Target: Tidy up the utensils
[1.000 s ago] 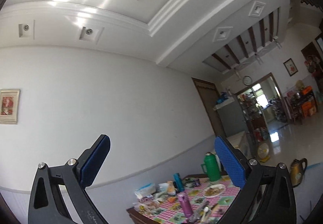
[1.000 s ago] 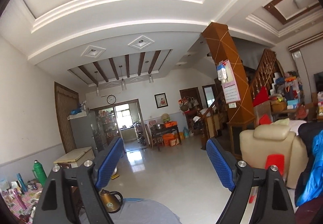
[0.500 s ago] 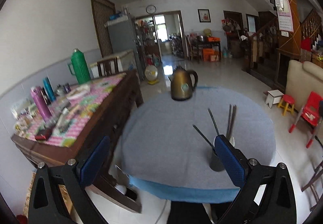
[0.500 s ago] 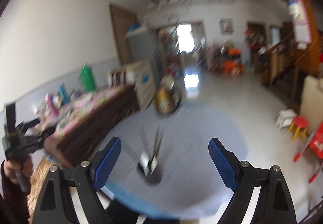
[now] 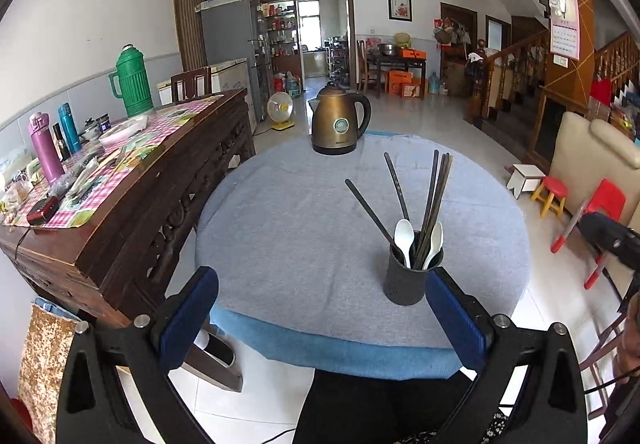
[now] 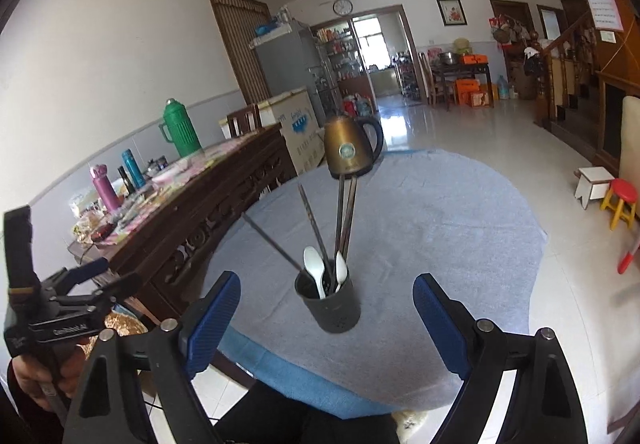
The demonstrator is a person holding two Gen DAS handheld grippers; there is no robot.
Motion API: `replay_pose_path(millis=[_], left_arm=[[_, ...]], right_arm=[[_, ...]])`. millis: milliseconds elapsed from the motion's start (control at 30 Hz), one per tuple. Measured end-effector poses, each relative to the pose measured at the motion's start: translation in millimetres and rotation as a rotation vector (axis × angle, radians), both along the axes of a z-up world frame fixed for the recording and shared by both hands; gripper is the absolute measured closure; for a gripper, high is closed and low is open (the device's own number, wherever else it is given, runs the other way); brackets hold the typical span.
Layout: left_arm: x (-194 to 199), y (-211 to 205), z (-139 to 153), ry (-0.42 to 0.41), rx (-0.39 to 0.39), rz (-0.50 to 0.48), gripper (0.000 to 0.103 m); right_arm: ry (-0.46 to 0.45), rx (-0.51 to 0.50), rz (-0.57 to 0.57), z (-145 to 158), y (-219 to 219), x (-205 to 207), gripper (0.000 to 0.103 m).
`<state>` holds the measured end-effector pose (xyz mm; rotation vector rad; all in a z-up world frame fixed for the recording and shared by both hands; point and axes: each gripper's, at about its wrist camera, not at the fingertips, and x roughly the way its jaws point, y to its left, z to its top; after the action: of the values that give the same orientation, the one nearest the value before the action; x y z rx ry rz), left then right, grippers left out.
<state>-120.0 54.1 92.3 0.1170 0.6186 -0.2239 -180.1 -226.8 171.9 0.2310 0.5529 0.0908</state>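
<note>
Standing on the round counter (image 5: 304, 244), near its front edge, is a dark holder (image 5: 410, 282) with chopsticks (image 5: 434, 195) fanned upward and two white spoons (image 5: 403, 238) bowl-up among them. Left gripper (image 5: 322, 318) has its jaws spread wide, nothing between the blue pads (image 5: 188, 318); in its own view the holder sits just ahead of and touching the inner edge of the right pad in the picture, though real contact cannot be told. Most of the gap between the left jaws frames bare grey cloth (image 5: 296, 228). Right gripper (image 6: 326, 328) also has jaws spread wide and empty; in its view the holder (image 6: 330, 306) sits ahead of the gap, a bit left of centre, clear of both pads, with the chopsticks (image 6: 344, 215) rising above it and the spoons (image 6: 314, 270) leaning on the rim. Both grippers hang short of the counter's front edge and tilt down toward it. A bronze kettle (image 5: 340, 121) stands at the far side of the counter, well apart from the holder. The left gripper (image 6: 76, 300) shows at the right view's left edge, gripped below by a hand (image 6: 44, 376), beside a long wooden sideboard (image 5: 132, 203) with a pink checked cloth, a green thermos (image 5: 132, 81) and a pink flask (image 5: 44, 149). Part of the right gripper's black body (image 5: 610, 240) shows at the left view's right edge. Dark clothing of the person fills the bottom between the jaws in both views.
</note>
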Motion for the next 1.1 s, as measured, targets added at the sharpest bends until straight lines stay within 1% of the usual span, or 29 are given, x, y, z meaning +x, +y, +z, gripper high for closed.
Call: replay_pose_path(millis=[33, 133, 267, 400, 500, 567, 667, 800, 933, 1100], left_arm=[[-16, 1, -5, 0.001, -0.001, 0.004, 0.001], [-21, 3, -7, -0.006, -0.01, 0.016, 0.0], [-16, -3, -19, -0.011, -0.01, 0.009, 0.001], [-5, -13, -44, 0.046, 0.016, 0.0, 0.0], [8, -20, -57, 0.11, 0.014, 0.011, 0.0], [16, -23, -63, 0.126, 0.011, 0.02, 0.0], [23, -32, -64, 0.109, 0.034, 0.041, 0.001], [29, -43, -69, 0.083, 0.076, 0.065, 0.0], [38, -47, -77, 0.092, 0.1, 0.088, 0.001], [49, -50, -85, 0.105, 0.135, 0.117, 0.0]], right_arm=[[-0.012, -0.009, -0.014, 4, -4, -1, 0.013], [-0.018, -0.011, -0.035, 5, -7, 1, 0.013], [0.029, 0.012, -0.021, -16, -5, 14, 0.013], [0.039, 0.014, -0.01, -37, 1, 24, 0.013], [0.037, -0.006, 0.0, -47, 9, 30, 0.013], [0.038, -0.028, 0.003, -54, 13, 34, 0.013], [0.023, -0.04, -0.001, -59, 16, 40, 0.013], [0.007, -0.031, -0.011, -64, 15, 48, 0.013], [0.042, -0.078, -0.045, -74, 16, 62, 0.013], [0.08, -0.046, -0.065, -87, 8, 76, 0.013]])
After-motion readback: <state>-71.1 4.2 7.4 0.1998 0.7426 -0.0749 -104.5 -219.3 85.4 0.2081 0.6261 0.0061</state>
